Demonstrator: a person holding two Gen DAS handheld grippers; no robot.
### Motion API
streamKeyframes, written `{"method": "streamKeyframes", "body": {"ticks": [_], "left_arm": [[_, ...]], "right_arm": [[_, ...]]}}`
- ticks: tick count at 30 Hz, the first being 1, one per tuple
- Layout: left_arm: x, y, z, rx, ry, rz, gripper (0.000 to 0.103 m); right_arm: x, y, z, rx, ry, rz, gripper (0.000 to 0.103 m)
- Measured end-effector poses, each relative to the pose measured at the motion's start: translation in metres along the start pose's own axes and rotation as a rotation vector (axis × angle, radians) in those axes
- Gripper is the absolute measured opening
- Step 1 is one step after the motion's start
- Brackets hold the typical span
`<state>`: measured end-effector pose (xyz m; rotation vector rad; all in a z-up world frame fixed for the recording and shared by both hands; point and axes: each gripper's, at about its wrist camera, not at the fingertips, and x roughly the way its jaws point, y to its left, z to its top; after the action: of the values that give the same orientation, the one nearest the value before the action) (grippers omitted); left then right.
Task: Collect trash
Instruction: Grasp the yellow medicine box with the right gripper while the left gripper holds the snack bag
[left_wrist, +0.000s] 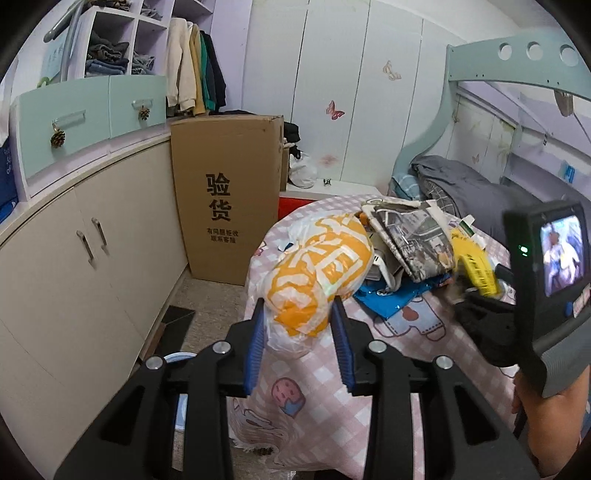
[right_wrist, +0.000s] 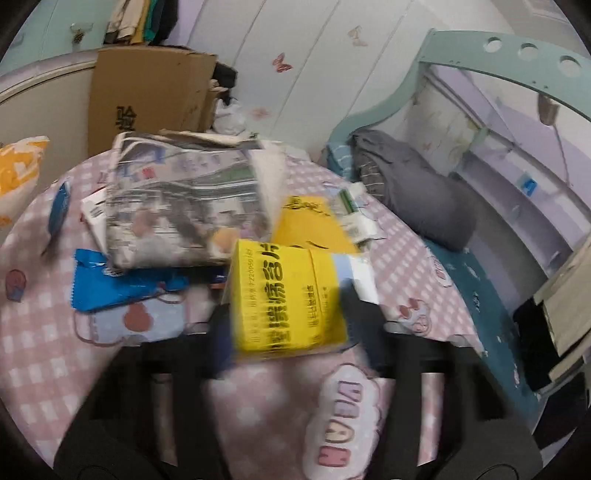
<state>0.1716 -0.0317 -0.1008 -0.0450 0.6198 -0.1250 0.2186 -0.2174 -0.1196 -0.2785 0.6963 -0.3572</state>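
1. Bed (left_wrist: 332, 369), pink-checked, carries the trash pile: newspaper (right_wrist: 184, 206), blue wrapper (right_wrist: 110, 284), smaller scraps.
2. Plastic bag (left_wrist: 317, 273), orange and white, sits at the bed's near left edge, pinched at its lower end by the left gripper (left_wrist: 301, 343); its long axis runs away from the gripper, up and to the right.
3. Yellow box (right_wrist: 288, 295) is clamped in the right gripper (right_wrist: 288, 332), long axis roughly upright, print running sideways.
4. Risk: thin bag film may slip out; the blurred box could twist loose.
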Motion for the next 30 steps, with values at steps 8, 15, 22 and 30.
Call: {"method": "streamKeyframes", "body": {"ticks": [8, 15, 22, 30], "left_arm": [[-0.011, 0.009, -0.002, -0.023, -0.017, -0.047, 0.033], [-0.026, 0.021, -0.004, -0.061, -0.034, -0.067, 0.033], [-0.037, 0.058, -0.006, -0.128, -0.045, -0.052, 0.033], [-0.035, 0.116, -0.009, -0.224, -0.027, 0.009, 0.033]], "right_arm": [[-0.027, -0.073, -0.031, 0.190, -0.048, 0.084, 0.005], [-0.076, -0.099, -0.043, 0.309, -0.133, 0.221, 0.003], [-0.112, -0.058, -0.021, 0.277, -0.200, 0.405, 0.003], [-0.123, -0.004, -0.001, 0.217, -0.209, 0.431, 0.004]]}}
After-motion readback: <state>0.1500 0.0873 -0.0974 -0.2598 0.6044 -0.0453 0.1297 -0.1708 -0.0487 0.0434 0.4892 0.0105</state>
